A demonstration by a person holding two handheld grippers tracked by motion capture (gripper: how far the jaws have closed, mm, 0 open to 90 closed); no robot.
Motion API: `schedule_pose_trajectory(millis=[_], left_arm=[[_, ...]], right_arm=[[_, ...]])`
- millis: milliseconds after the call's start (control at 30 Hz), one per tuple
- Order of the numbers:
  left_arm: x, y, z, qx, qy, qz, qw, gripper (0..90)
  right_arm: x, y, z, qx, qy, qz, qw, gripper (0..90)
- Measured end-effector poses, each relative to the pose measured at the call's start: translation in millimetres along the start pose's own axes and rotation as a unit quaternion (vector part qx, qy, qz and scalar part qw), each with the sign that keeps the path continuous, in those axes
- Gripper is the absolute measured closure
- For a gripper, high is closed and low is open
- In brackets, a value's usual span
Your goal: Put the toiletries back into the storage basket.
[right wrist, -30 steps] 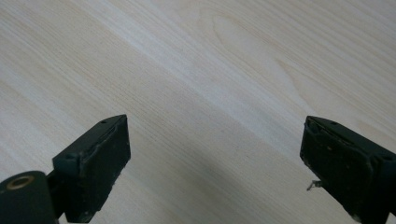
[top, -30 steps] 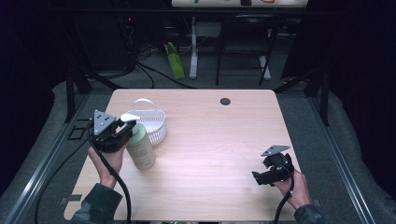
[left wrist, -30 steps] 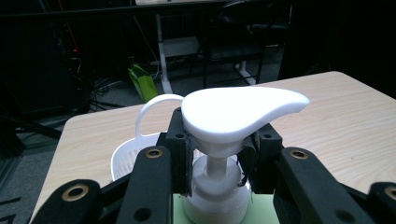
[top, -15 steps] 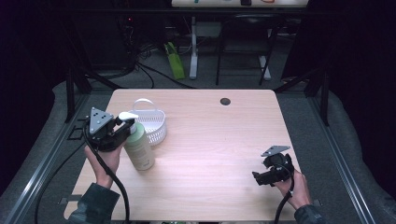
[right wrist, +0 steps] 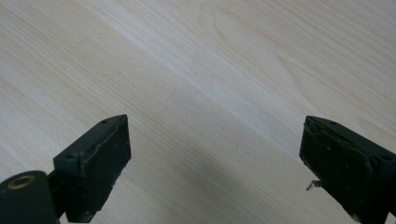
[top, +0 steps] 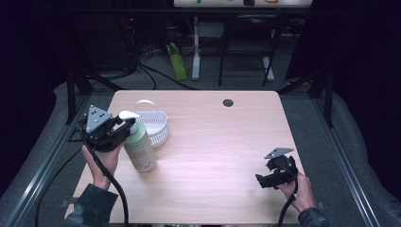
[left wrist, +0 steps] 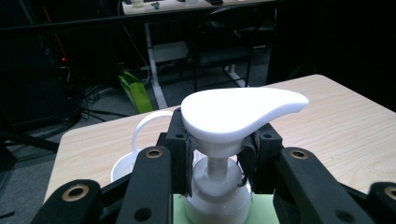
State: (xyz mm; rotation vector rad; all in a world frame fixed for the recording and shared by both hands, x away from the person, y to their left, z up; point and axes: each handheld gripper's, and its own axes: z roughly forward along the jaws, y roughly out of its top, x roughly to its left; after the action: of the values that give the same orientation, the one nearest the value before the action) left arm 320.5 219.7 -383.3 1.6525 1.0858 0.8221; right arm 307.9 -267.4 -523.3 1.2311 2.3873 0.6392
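Observation:
A pale green pump bottle [top: 139, 150] with a white pump head [left wrist: 233, 112] stands on the wooden table [top: 213, 142] at the left, leaning slightly. My left gripper [top: 126, 127] is shut on the bottle's white neck just under the pump head, one black jaw on each side of the collar [left wrist: 215, 186]. A hand holds this gripper from below. Near the table's front right, my right gripper [top: 261, 180] hovers low over bare wood. It is open, with nothing between its pads [right wrist: 95, 163].
A small white basket [top: 158, 127] with a handle sits just behind the bottle, touching or nearly touching it; its rim [left wrist: 123, 165] shows past the left jaw. A dark round hole [top: 228, 102] is near the table's far edge. Desk legs and cables lie beyond.
The left gripper and the bottle's top have edged slightly up and to the left. The bottle's base and the right gripper have stayed put.

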Motion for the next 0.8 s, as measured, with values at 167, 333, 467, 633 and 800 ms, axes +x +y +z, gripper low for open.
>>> schedule_pose_trajectory(millis=[167, 333, 467, 633, 800], left_arm=[[2.0, 4.7, -1.6, 0.004, -0.006, 0.000, 1.0000, 67.5], [6.6, 10.5, -5.0, 0.008, -0.011, -0.001, 0.9999, 67.5], [8.9, 15.3, -7.0, 0.009, -0.016, -0.001, 0.9998, 67.5], [12.1, 21.2, -9.1, 0.008, -0.022, -0.004, 0.9997, 67.5], [14.6, 26.9, -10.6, 0.009, -0.027, -0.006, 0.9996, 67.6]], right_arm=[[0.1, -0.3, -0.4, -0.001, -0.002, -0.001, 1.0000, 8.2], [0.3, -0.4, 0.0, 0.000, -0.001, 0.001, 1.0000, 8.3], [0.7, -0.3, -0.3, 0.000, 0.000, 0.002, 1.0000, 8.3], [0.7, 0.4, 0.0, -0.001, 0.000, -0.003, 1.0000, 8.3], [1.0, 0.7, 0.5, 0.000, 0.002, -0.001, 1.0000, 8.3]])
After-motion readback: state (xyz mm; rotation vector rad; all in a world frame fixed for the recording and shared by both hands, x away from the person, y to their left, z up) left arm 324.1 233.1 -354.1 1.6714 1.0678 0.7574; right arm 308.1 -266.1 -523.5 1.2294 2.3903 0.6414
